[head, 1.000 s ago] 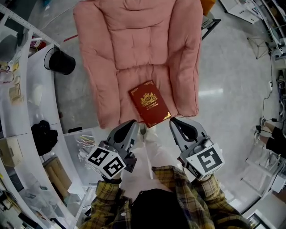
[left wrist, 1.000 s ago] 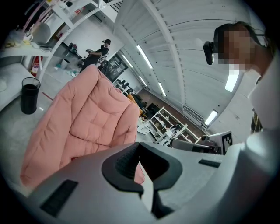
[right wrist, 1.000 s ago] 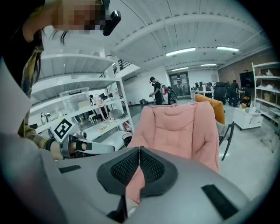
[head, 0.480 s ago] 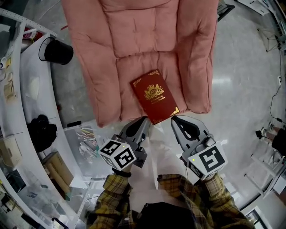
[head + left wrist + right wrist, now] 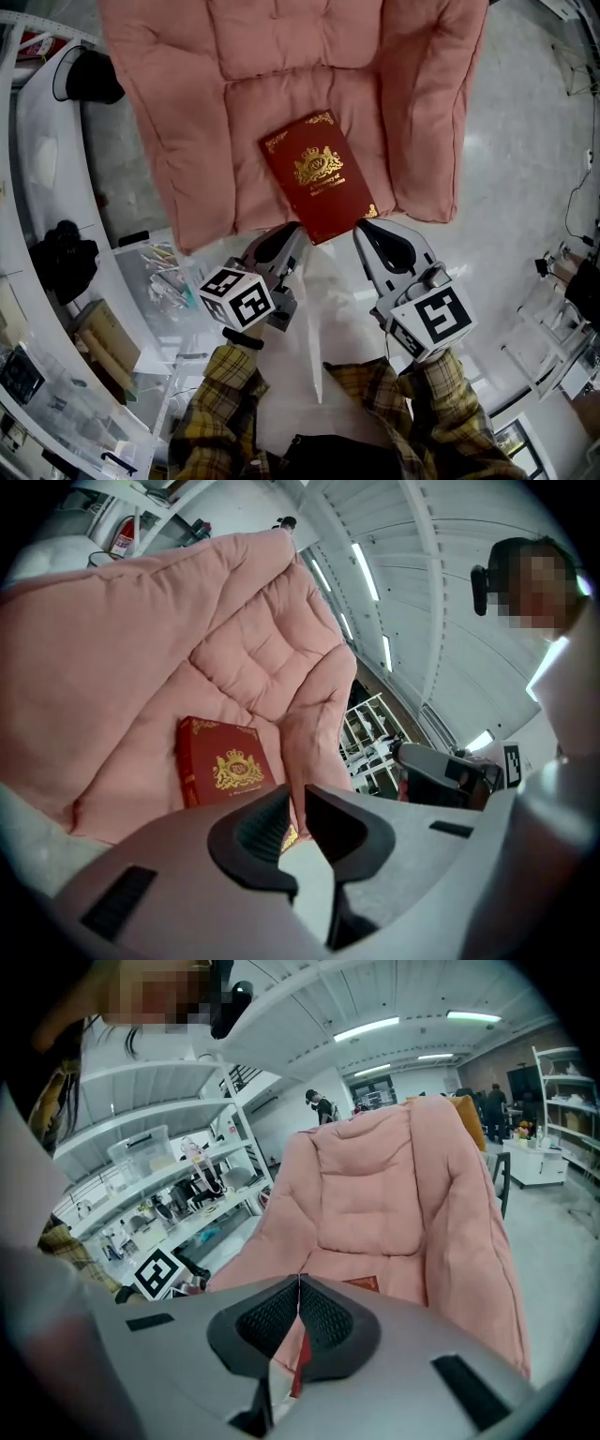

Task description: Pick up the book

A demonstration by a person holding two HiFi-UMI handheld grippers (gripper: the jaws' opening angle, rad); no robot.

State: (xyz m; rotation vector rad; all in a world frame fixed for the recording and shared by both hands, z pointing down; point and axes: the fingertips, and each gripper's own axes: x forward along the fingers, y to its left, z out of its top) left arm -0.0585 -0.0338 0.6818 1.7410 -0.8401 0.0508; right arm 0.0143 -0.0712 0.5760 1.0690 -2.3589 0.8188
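A dark red book (image 5: 317,176) with a gold crest lies flat on the seat of a pink cushioned chair (image 5: 281,75). My left gripper (image 5: 292,230) hovers just short of the book's near edge, on its left side. Its jaws are opening, and the narrow gap between them holds nothing. My right gripper (image 5: 364,228) is at the book's near right corner, shut and empty. The left gripper view shows the book (image 5: 220,766) ahead of the left gripper (image 5: 297,794). In the right gripper view only a corner of the book (image 5: 362,1284) peeks over the right gripper (image 5: 299,1282).
A curved white bench (image 5: 37,187) runs along the left, carrying a black cup (image 5: 89,75) and a black object (image 5: 61,258). A clear box of small items (image 5: 164,277) sits beside the chair's front. Glossy floor (image 5: 525,141) lies to the right. Shelving (image 5: 159,1185) and a distant person (image 5: 323,1105) stand behind.
Both grippers have come down toward the chair seat, and the book looms larger and closer. Their tips now sit at the book's near edge.
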